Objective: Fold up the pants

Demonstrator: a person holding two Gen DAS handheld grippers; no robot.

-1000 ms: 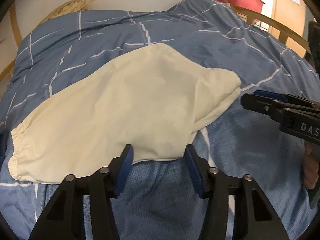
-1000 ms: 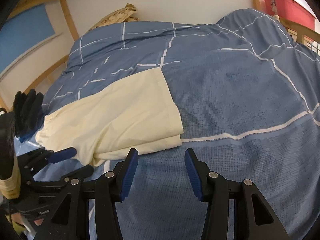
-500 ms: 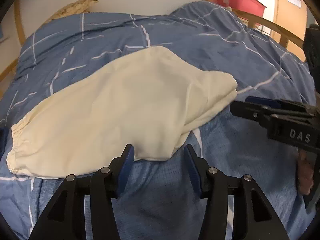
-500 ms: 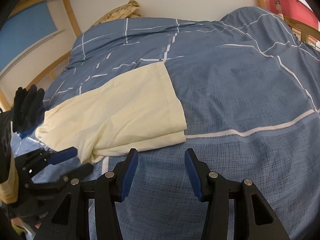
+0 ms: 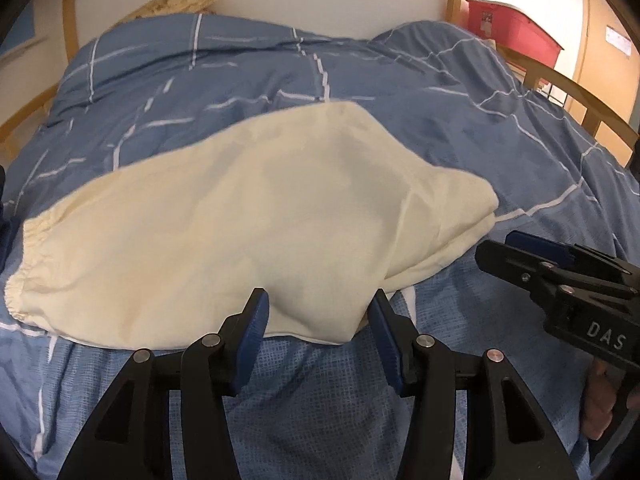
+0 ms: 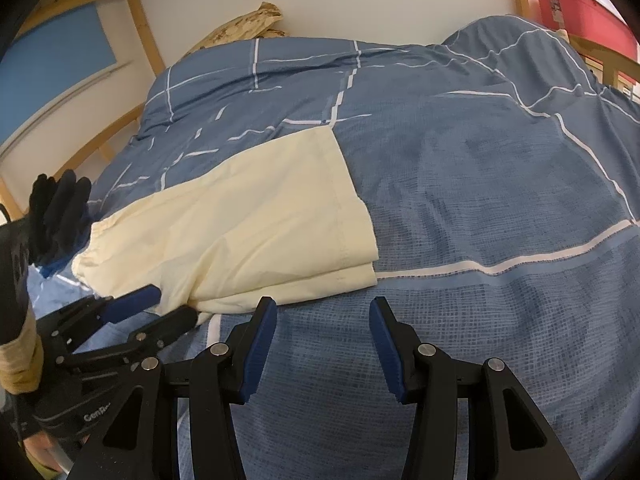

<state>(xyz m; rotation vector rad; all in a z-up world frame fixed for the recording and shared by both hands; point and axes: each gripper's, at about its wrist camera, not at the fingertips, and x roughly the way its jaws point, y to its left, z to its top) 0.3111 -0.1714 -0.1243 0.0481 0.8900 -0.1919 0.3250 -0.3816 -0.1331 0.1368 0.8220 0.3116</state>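
Cream pants [image 5: 260,216], folded lengthwise, lie across the blue checked duvet [image 5: 460,128] with the elastic waistband at the left and the leg hems at the right [image 6: 352,216]. My left gripper [image 5: 318,304] hovers at the pants' near edge. Its jaws are closing, the cloth's lower fold lies between them, and the pads do not press on it. From the right wrist view, the left gripper [image 6: 168,304] sits at that same fold. My right gripper [image 6: 322,308] stands open over bare duvet just short of the hems, nothing between its fingers; it also shows from the side [image 5: 500,246].
Wooden bed rails [image 5: 592,100] run along the right and a post [image 6: 140,28] stands at the back left. A red storage bin [image 5: 508,20] sits beyond the bed. A black glove [image 6: 56,208] lies by the waistband. A tan bundle [image 6: 244,28] rests against the wall.
The left gripper has rolled slightly and edged in, so the pants' near fold now sits between its fingers. The right gripper has stayed put.
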